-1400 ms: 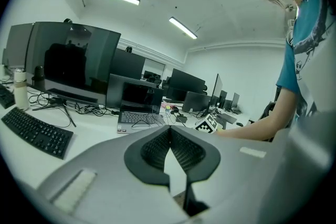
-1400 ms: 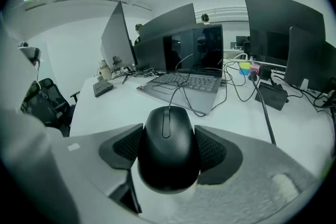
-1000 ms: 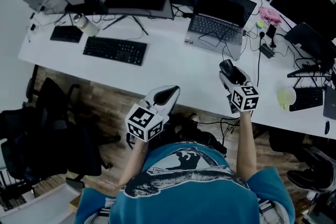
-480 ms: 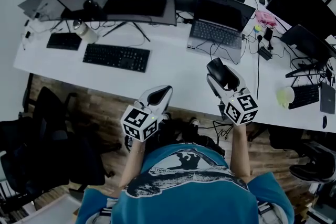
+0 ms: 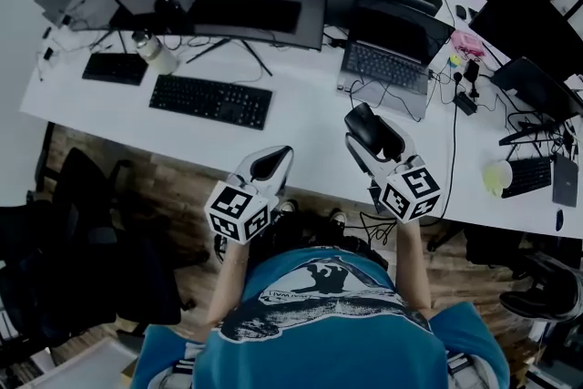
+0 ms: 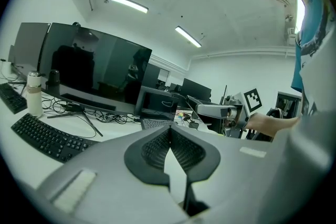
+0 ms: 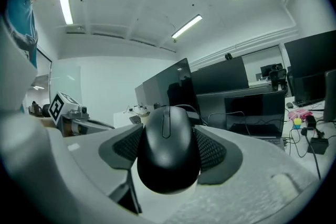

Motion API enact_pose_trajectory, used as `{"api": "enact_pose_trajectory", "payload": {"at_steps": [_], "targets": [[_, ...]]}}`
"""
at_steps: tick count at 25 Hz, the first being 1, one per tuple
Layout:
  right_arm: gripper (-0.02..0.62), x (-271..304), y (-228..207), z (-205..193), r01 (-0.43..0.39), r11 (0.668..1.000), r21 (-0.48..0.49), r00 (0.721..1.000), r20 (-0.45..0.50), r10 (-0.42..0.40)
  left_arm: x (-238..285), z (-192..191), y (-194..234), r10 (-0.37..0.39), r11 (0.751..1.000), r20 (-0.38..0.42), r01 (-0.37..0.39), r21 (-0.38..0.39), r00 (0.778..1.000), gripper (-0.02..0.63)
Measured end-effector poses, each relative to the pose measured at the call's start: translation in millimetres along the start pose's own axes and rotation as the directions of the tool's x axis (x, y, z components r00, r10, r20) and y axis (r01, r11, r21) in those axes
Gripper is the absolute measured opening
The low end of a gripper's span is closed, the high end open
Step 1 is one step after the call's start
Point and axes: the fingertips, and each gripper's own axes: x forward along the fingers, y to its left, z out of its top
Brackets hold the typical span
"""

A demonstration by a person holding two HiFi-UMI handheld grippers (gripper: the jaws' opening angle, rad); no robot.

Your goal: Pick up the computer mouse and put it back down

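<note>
The left gripper (image 5: 271,161) hangs off the front edge of the white desk (image 5: 301,118) with its jaws pressed together on nothing. To its right, the right gripper (image 5: 373,141) has its jaws clamped on the two flanks of the black computer mouse (image 7: 168,149), holding it in the air over the desk just before the laptop (image 5: 390,68). The mouse looks light and rigid, but its smooth, rounded shell could slip; the sides are the sensible hold, and a level, gentle set-down seems wise.
</note>
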Motion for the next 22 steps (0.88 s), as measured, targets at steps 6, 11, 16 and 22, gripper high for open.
{"api": "enact_pose_trajectory", "payload": {"at_steps": [6, 11, 16, 22], "targets": [[0.304, 44.2, 16.2, -10.9, -0.057, 0.998, -0.011, 0.997, -0.047, 0.056, -16.0, 1.5, 20.1, 0.03, 0.999, 0.016, -0.03, -0.01, 0.999, 0.014], [0.304, 91.6, 32.2, -28.9, -0.109, 0.994, -0.022, 0.989, -0.101, 0.106, -32.6, 2.2, 39.7, 0.064, 0.998, 0.027, -0.063, -0.019, 0.998, 0.014], [0.304, 139.1, 45.3, -63.3, -0.133, 0.991, 0.0, 0.977, -0.17, 0.131, -54.1, 1.8, 60.8, 0.111, 0.993, 0.038, -0.11, -0.033, 0.993, 0.014], [0.304, 184.1, 51.7, -119.7, -0.118, 0.992, 0.051, 0.951, -0.282, 0.128, -77.3, 0.4, 81.8, 0.16, 0.986, 0.047, -0.158, -0.05, 0.986, 0.014]]}}
